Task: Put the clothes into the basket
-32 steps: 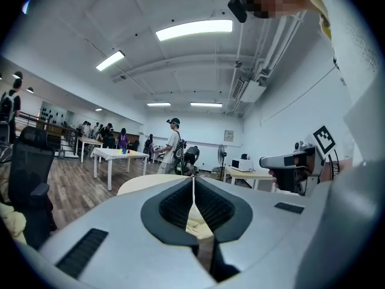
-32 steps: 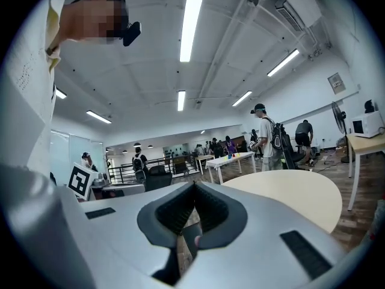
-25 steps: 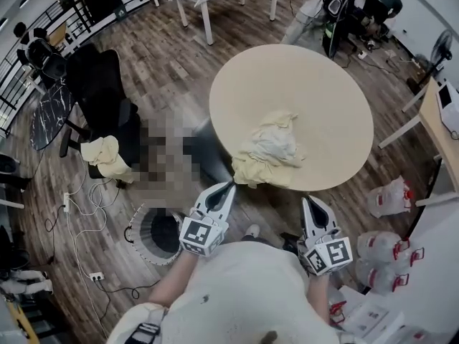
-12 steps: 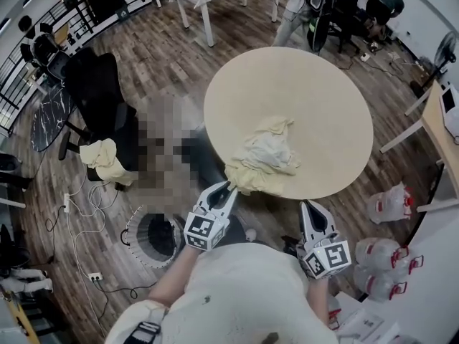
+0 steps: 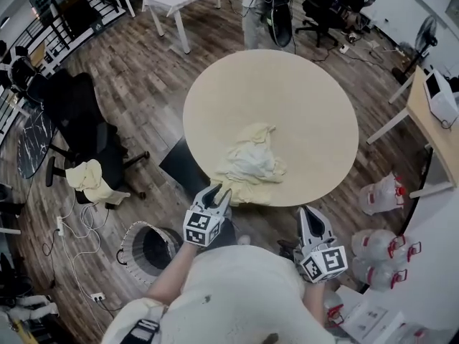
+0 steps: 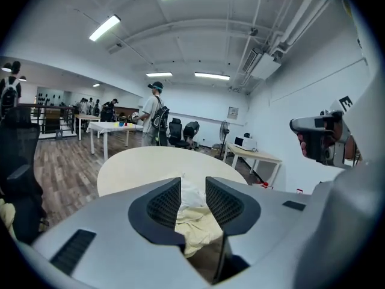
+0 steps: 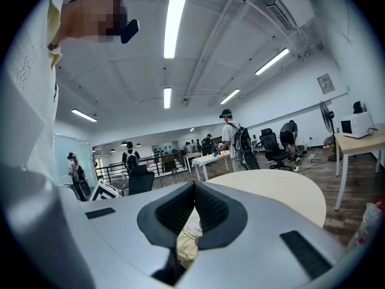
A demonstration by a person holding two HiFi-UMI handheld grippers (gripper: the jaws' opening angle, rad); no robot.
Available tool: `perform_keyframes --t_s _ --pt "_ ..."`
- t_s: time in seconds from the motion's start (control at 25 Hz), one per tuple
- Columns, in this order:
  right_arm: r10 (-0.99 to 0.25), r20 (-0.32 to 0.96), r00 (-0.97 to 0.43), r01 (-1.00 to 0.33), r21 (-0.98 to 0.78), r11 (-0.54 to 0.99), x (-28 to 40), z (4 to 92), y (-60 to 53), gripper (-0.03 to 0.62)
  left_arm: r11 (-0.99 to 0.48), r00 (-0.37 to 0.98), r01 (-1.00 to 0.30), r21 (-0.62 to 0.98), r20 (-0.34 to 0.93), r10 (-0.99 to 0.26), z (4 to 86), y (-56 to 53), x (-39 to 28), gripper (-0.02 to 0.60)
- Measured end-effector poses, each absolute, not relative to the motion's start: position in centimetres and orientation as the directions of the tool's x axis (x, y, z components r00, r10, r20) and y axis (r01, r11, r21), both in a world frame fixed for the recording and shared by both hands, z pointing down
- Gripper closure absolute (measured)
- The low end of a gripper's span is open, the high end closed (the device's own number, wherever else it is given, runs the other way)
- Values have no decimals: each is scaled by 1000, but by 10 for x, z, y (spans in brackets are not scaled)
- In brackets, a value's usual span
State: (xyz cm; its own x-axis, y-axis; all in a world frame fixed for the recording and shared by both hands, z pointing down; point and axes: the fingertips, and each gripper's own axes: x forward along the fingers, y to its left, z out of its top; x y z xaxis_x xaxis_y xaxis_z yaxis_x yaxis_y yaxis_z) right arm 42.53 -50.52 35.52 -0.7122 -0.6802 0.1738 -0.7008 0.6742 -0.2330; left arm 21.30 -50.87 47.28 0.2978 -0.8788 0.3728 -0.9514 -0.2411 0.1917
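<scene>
left tool (image 5: 215, 192) just opened, empty | clothes (image 5: 251, 165) lengthwise toward table (image 5: 315, 106) centre | right tool (image 5: 310, 217) closed

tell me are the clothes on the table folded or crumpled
Crumpled: the pale yellow clothes lie in a wrinkled heap on the round table.

Round beige table (image 5: 301, 99) bears a crumpled pale-yellow clothes heap (image 5: 247, 165) near its edge

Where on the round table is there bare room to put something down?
The round table is bare across its far half and on the right, between the clothes pile and the right rim. Crowded only at the near-left edge, where the pile lies.
</scene>
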Motion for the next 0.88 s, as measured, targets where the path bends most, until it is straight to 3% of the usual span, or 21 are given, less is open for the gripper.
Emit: perform_keyframes --t_s 0.88 --pt "-800 209 -563 -823 -223 522 392 357 -603 586 -411 421 -898 156 572 -704 562 -632 184 388"
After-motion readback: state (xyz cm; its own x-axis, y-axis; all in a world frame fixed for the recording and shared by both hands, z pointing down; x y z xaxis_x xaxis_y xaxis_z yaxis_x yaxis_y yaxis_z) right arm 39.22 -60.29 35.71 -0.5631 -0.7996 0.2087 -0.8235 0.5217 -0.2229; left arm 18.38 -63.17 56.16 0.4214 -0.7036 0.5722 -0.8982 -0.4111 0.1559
